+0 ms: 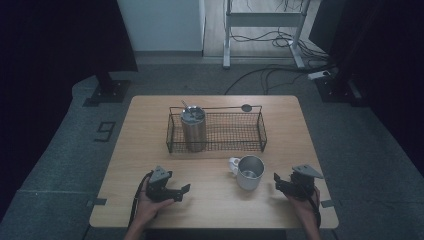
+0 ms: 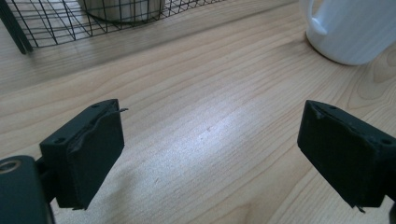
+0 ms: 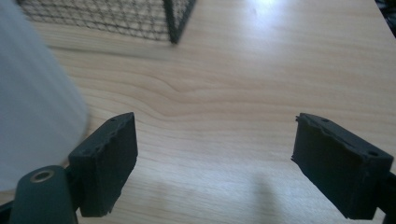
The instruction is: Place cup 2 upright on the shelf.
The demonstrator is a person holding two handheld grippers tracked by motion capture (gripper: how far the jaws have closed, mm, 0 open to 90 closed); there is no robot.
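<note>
The left gripper has its jaws apart over bare wood, nothing between them. Its own view shows what the high view cannot: the wood grain close up, the mug's white outer wall and handle at the upper right, and the lower wires of the basket at the upper left with the base of the tumbler behind them.

The right gripper also has its jaws apart with only table between them. In its view the mug is a pale blur just beside the left jaw, whether touching it I cannot tell, and a corner of the basket stands beyond.

The high view gives the layout. The left gripper lies in the left hand near the front edge of the table, left of centre, pointing right toward the mug. The right gripper sits in the right hand near the front right corner, pointing left. Both forearms come in low from the front edge. The mug stands upright between the two grippers, nearer the right one, with its handle turned to the left, metal-grey inside. The basket sits mid-table toward the far edge, the tumbler upright in its left end.
</note>
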